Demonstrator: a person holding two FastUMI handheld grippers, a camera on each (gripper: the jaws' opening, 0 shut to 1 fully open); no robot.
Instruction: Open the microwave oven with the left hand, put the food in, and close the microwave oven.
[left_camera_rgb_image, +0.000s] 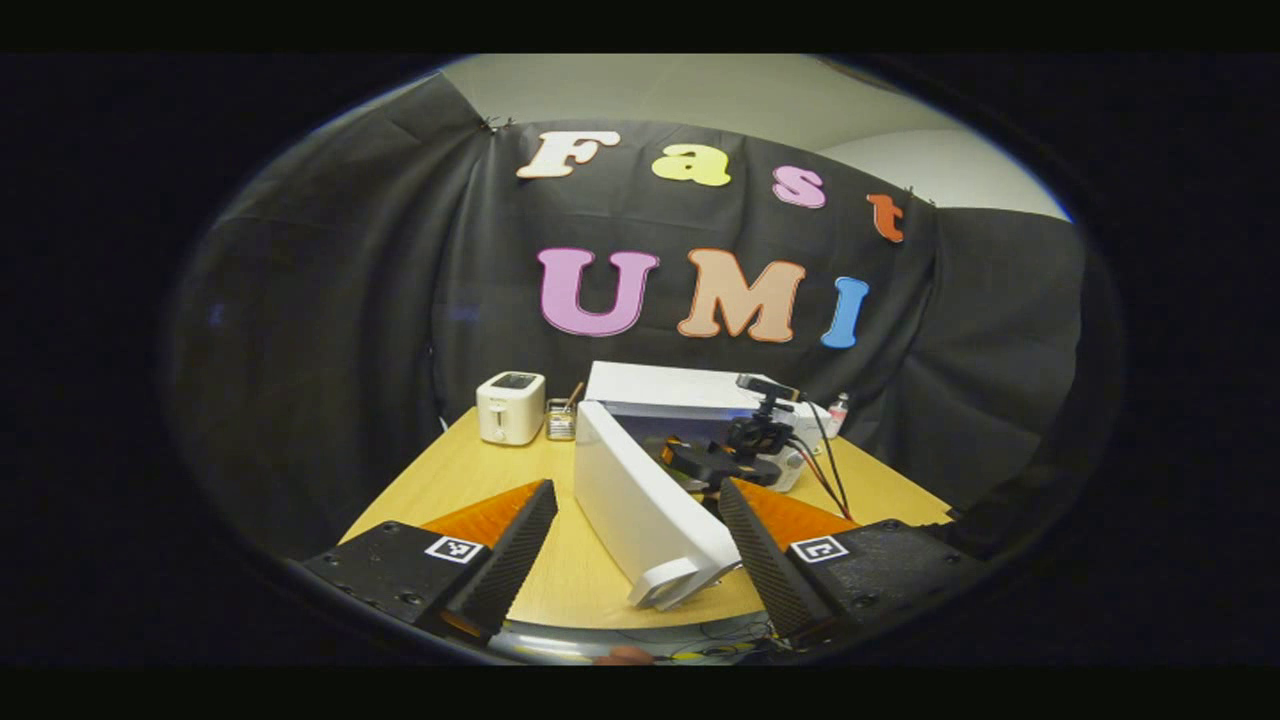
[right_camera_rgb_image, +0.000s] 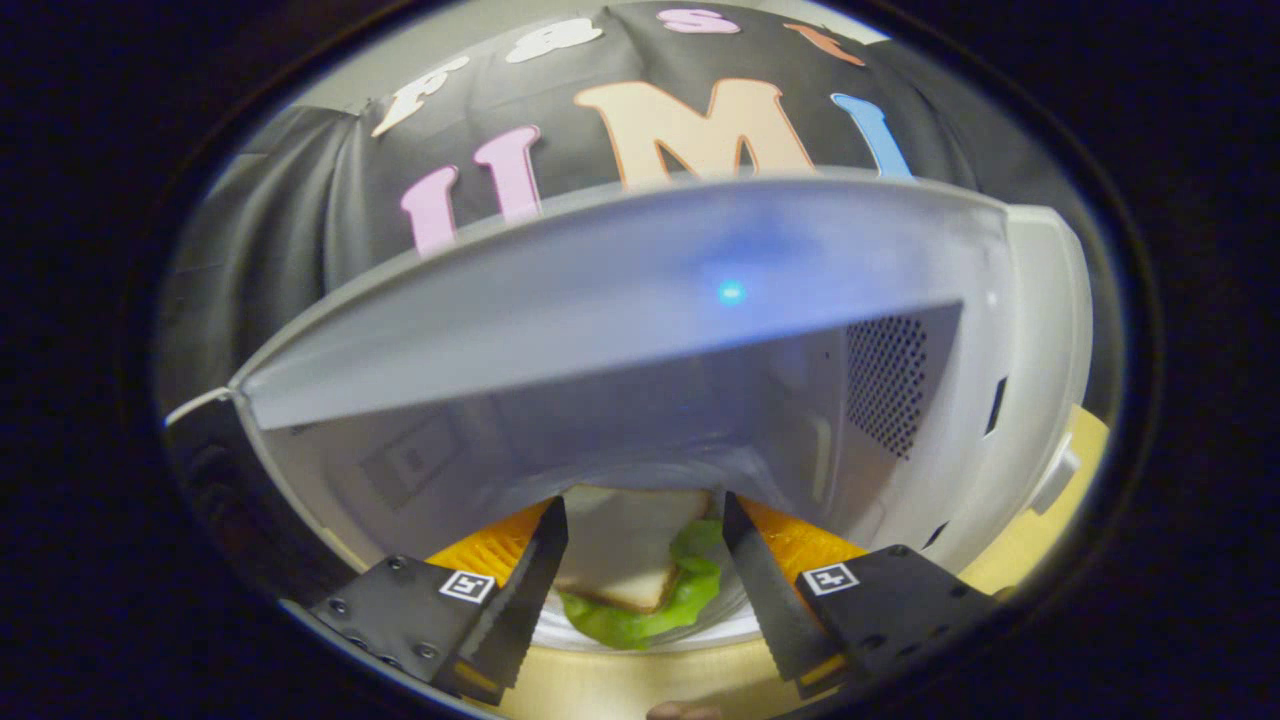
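Ahead of the left gripper, a black cloth wall hangs behind a wooden table; pale ceiling shows above. A white toaster stands ahead-left.

White microwave door stands swung out over the wooden table, blocking the middle; bare tabletop to its left gives free passage up to the white toaster and small glass jar at the back. The right gripper with its red and black cables crowds the cavity mouth. Inside the white microwave cavity, the sandwich with green lettuce on a white plate takes the floor; room above it is open.
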